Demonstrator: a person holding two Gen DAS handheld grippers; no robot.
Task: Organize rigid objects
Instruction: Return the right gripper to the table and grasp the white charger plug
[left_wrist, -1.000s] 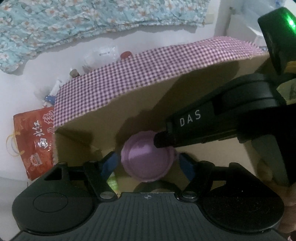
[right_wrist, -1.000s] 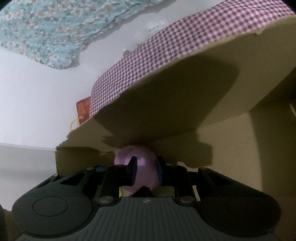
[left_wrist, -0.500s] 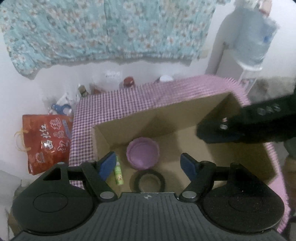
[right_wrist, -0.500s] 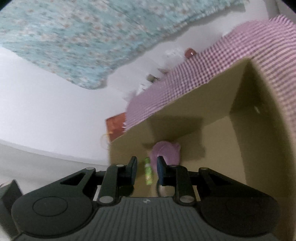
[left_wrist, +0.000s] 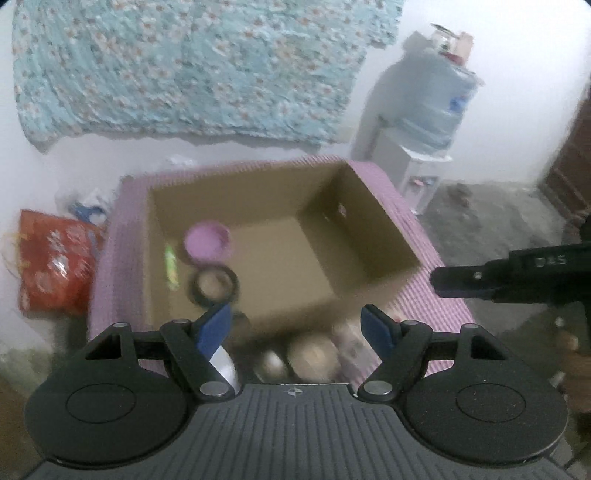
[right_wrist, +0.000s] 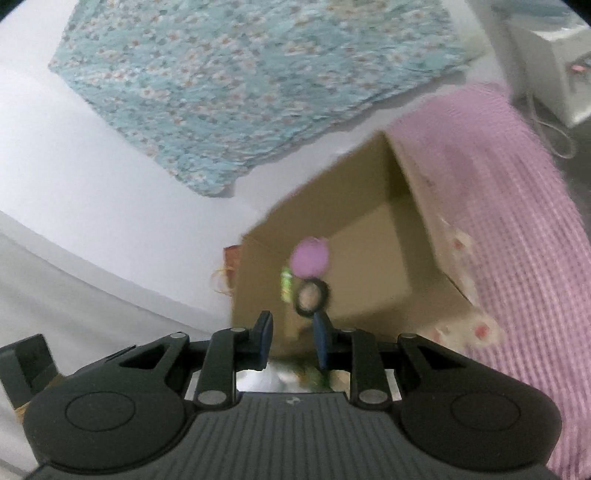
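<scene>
Left wrist view shows my left gripper (left_wrist: 295, 326) spread wide and empty; my right gripper (right_wrist: 291, 338) is nearly shut on nothing. I read both as freed for another pickup, since the purple bowl (left_wrist: 207, 243) already sits inside the cardboard box (left_wrist: 373, 229) beside the tape roll (left_wrist: 216, 285).
</scene>
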